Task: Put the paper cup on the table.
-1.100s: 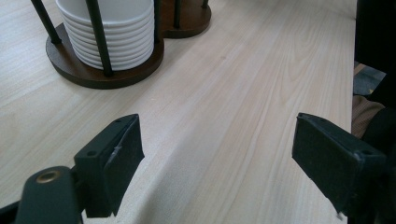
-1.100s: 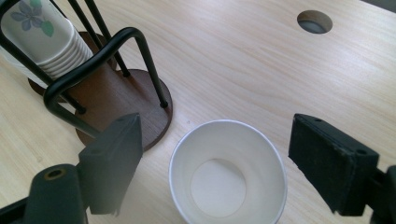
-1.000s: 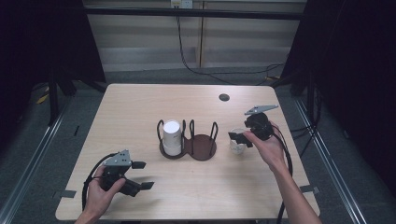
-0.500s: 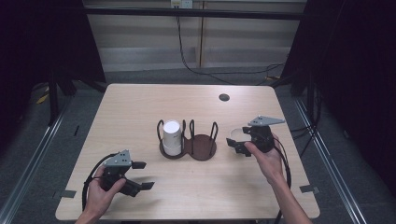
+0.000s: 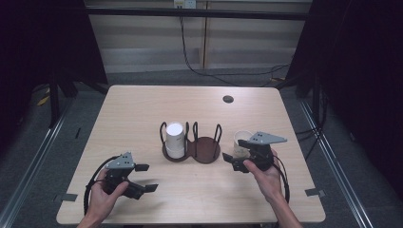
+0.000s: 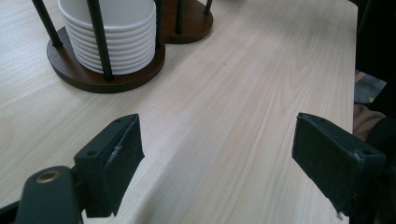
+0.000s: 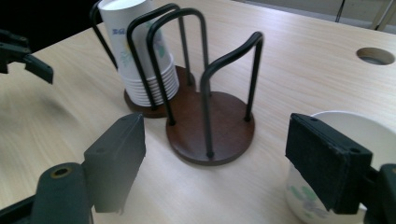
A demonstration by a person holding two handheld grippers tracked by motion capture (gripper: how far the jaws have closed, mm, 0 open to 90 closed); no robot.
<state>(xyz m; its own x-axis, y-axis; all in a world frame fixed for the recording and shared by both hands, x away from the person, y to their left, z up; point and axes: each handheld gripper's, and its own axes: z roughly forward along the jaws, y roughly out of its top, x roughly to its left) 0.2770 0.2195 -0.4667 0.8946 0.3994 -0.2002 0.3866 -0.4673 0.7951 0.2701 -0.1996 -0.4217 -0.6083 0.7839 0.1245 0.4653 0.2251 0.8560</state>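
Nearby, cup rack (image 5: pixel 192 145) (stack in left ring) left of right gripper (image 5: pixel 241 155); fingers spread, closing, beside loose cup (image 5: pixel 241 140).

Pale wooden table (image 5: pixel 142 109) and what rests on it

A dark double cup rack (image 5: pixel 192 152) stands near the middle (its left ring holds a stack of white paper cups (image 5: pixel 174 139), its right ring bare). A single paper cup (image 5: pixel 240 142) stands just right of the rack. A round hole (image 5: pixel 228 99) sits toward the far edge.
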